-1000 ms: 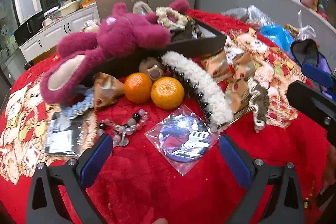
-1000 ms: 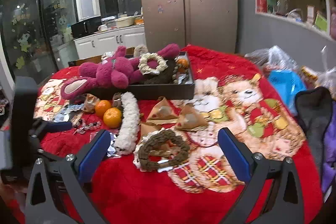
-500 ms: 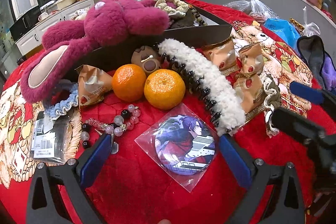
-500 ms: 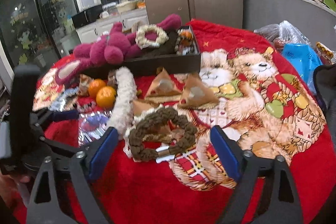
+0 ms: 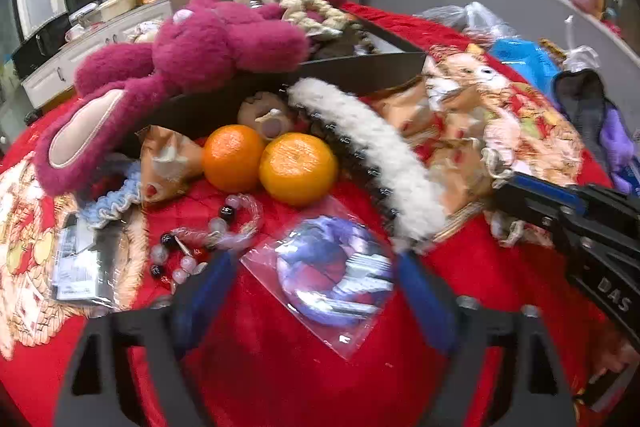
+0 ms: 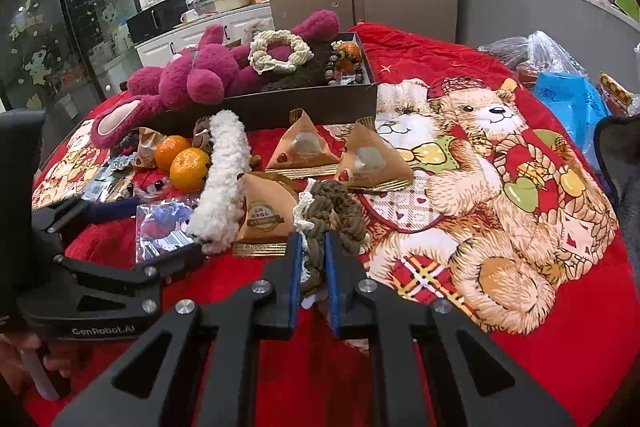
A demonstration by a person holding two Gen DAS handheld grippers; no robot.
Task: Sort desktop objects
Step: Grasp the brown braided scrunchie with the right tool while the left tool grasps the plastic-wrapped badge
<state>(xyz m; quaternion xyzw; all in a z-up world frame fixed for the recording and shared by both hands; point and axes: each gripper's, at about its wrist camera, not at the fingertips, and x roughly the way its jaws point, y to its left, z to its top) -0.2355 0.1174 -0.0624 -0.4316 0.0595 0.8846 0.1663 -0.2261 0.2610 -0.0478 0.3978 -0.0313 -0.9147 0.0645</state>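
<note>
My right gripper (image 6: pixel 313 247) is shut on a brown knitted scrunchie (image 6: pixel 340 211) lying on the red cloth. My left gripper (image 5: pixel 316 267) is open, its fingers on either side of a round badge in a clear bag (image 5: pixel 334 273); the badge also shows in the right wrist view (image 6: pixel 164 223). Behind the badge lie two oranges (image 5: pixel 298 169), a bead bracelet (image 5: pixel 208 239) and a white fluffy hair claw (image 5: pixel 372 151). A dark tray (image 6: pixel 304 103) holds a magenta plush bear (image 6: pixel 192 77) and a cream scrunchie (image 6: pixel 280 51).
Three triangular snack packets (image 6: pixel 306 149) lie between the tray and the brown scrunchie. A blue scrunchie (image 5: pixel 114 199) and a dark card packet (image 5: pixel 86 263) lie at the left. Plastic bags (image 6: pixel 560 83) and dark fabric (image 5: pixel 588 115) lie at the right edge.
My right gripper has closed on the brown scrunchie. My left gripper has moved forward and down so that its fingers straddle the badge.
</note>
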